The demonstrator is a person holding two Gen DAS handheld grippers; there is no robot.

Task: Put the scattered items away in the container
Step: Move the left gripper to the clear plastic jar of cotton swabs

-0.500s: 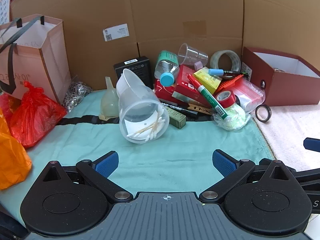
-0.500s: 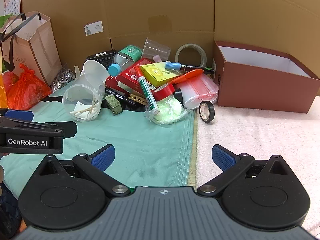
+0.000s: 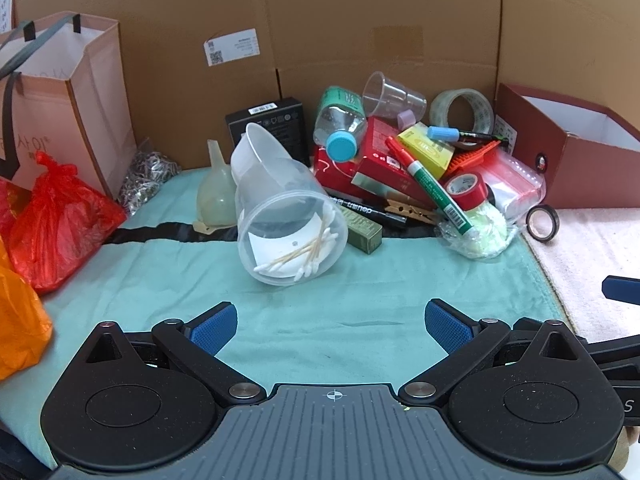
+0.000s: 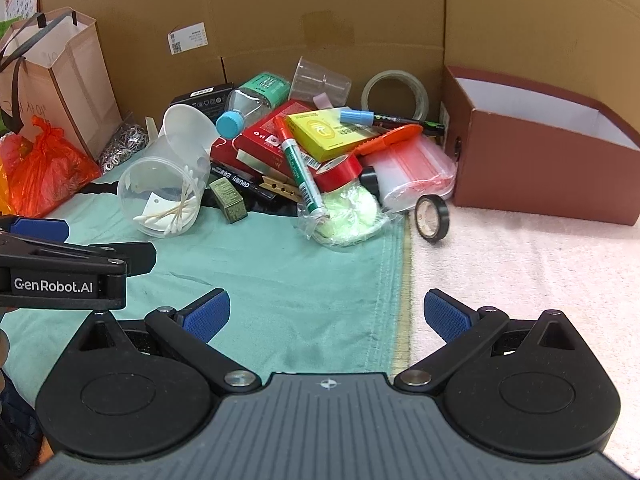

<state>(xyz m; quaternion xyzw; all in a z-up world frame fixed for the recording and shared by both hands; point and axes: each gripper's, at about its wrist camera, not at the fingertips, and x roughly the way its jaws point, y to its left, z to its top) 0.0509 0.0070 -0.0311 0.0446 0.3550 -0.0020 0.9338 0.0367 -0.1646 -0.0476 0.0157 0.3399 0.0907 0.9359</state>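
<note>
A pile of small items lies on the green cloth [image 3: 320,304] against the cardboard wall. It holds a clear tub of cotton swabs [image 3: 290,232] [image 4: 164,196], a green marker [image 3: 434,188] [image 4: 300,172], red tape [image 3: 466,188], a bottle with a blue cap [image 3: 340,128], a yellow box [image 4: 324,134] and a black tape ring [image 4: 432,212]. The maroon box [image 4: 540,176] [image 3: 576,168] stands open at the right. My left gripper [image 3: 331,322] is open and empty, short of the tub. My right gripper [image 4: 326,314] is open and empty, short of the pile.
A pink paper bag [image 3: 68,108], red plastic bag [image 3: 56,216] and orange bag [image 3: 16,320] stand at the left. A white towel [image 4: 520,280] lies in front of the maroon box. The left gripper's body [image 4: 60,268] shows at the right wrist view's left edge.
Both views show almost the same scene; the grippers have barely shifted and nothing was picked up.
</note>
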